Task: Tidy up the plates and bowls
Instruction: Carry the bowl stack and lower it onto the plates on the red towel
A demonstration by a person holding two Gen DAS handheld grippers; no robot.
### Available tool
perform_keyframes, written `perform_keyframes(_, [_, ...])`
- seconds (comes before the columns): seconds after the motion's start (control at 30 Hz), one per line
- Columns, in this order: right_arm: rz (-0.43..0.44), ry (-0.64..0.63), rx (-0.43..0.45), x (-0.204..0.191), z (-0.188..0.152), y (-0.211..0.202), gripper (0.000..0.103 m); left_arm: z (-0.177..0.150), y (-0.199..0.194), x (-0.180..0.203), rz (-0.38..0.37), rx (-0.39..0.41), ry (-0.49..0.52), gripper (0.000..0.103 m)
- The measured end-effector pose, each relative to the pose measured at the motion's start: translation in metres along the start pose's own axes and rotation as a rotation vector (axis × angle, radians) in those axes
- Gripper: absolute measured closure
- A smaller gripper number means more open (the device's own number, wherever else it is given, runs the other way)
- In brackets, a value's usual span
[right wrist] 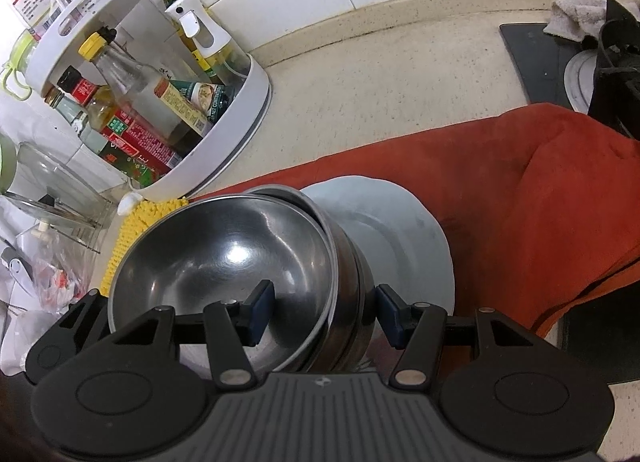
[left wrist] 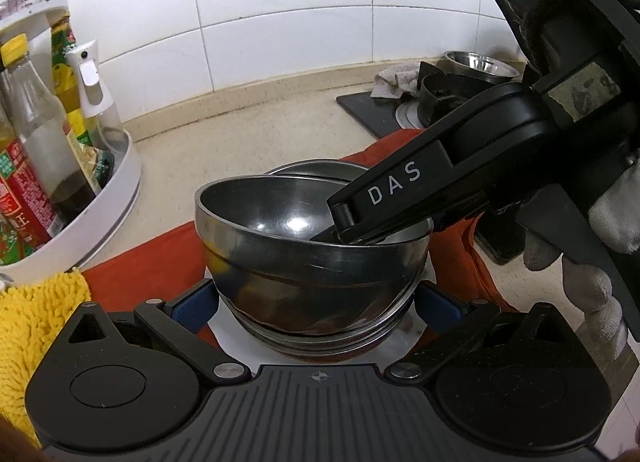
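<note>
Bowls: I see a stack of steel bowls (right wrist: 224, 258), dark and shiny, nested unevenly; the top bowl (left wrist: 280, 218) sits tilted, its rim off-centre from those below.
Plate: the stack stands on a pale plate (right wrist: 404, 234), which lies on an orange cloth (right wrist: 540, 190) on the tabletop (right wrist: 380, 74).
Left tool (left wrist: 316, 306): my fingers stand apart, one either side of the stack's lower bowls, blue pads facing in.
Right tool (right wrist: 324, 310): fingers apart, straddling the stack's rim, one pad inside the top bowl, one outside the wall.
Far-left corner: white rack (right wrist: 224, 142) of sauce bottles.
</note>
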State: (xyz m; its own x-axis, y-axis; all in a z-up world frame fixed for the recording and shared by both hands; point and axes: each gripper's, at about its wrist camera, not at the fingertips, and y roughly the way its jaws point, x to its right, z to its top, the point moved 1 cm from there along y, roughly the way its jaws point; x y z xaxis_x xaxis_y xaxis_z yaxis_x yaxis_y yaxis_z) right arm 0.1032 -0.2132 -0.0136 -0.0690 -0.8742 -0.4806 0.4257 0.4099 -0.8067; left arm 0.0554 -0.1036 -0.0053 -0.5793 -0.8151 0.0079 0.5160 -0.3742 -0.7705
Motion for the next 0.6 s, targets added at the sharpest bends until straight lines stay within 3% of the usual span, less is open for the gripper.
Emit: perform_keyframes(0.6, [-0.001, 0.011, -0.015, -0.0006, 0.0040, 0.0017, 0.051, 0.0018, 0.0011, -0.0007, 0.004, -0.009, 0.018, 0.000])
